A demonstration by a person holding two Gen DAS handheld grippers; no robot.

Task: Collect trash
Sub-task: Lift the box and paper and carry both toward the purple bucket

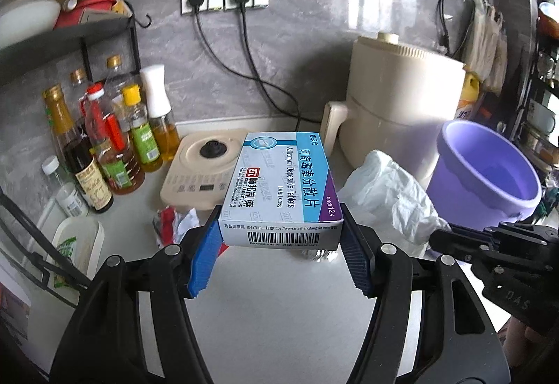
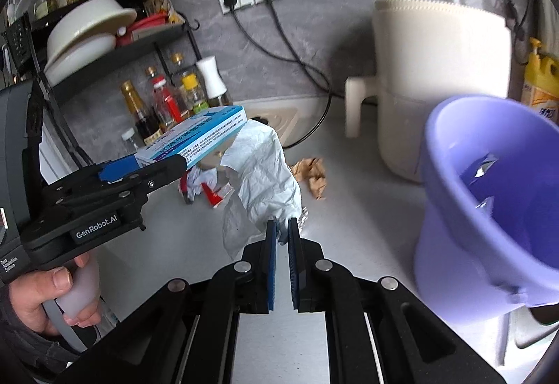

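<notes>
Bucket (image 2: pixel 489 195) is landmark: purple, open, on counter beside cream appliance. Left gripper (image 1: pixel 281 246) clamps medicine box (image 1: pixel 279 185), left of bucket. Right gripper (image 2: pixel 282 237) pinches white plastic bag (image 2: pixel 258 174), nearer bucket. Carry both above rim, release bag first, keep box level.

left gripper (image 1: pixel 281 246) jaws spread wide – clamped, right gripper (image 2: pixel 282 234) pinched nearly closed – gripping

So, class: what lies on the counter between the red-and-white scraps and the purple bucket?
In the right wrist view, crumpled brown paper lies there; the rest is bare counter.
</notes>
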